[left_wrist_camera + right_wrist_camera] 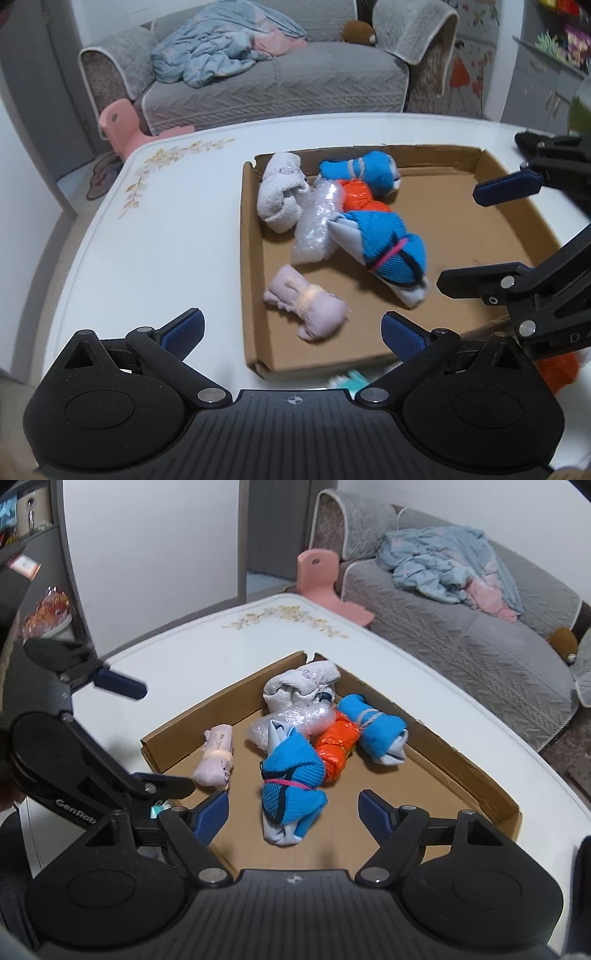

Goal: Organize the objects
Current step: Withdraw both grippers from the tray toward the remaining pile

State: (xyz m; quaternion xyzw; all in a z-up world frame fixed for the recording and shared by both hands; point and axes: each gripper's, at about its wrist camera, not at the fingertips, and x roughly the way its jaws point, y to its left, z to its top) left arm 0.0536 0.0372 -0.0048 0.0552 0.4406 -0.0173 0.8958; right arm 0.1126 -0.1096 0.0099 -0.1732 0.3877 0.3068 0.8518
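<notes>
Two open grippers hang over the work, and neither holds anything: our left gripper (pixel 291 332) has its jaws spread wide above the near-left corner of the cardboard tray (pixel 255 258), and our right gripper (pixel 293 808) has its jaws apart with the blue sock bundle tied with a pink band (pixel 291 786) lying loose just ahead, between the pads but not pressed by them.

We judge the main risk to be that bundle. It sits so close to the right fingertips that a careless pull-away could snag the pink band and drag it out of place, or shove it against the orange packet (pixel 338 746) beyond it. Our two grippers are also near each other, so crossing paths could knock them together.

Inside the tray, ahead of both grippers, we count a pale pink roll (pixel 306 310) nearest the left gripper, a clear plastic bag (pixel 317 221), the orange packet, a second blue sock bundle (pixel 362 173) and a white sock bundle (pixel 282 192) in the far corner. Much of the tray floor on the right gripper's side is bare.

Below the left gripper, outside the tray, a teal item (pixel 351 382) and something orange (pixel 557 373) wait on the table (pixel 147 240); we cannot tell what they are.
</notes>
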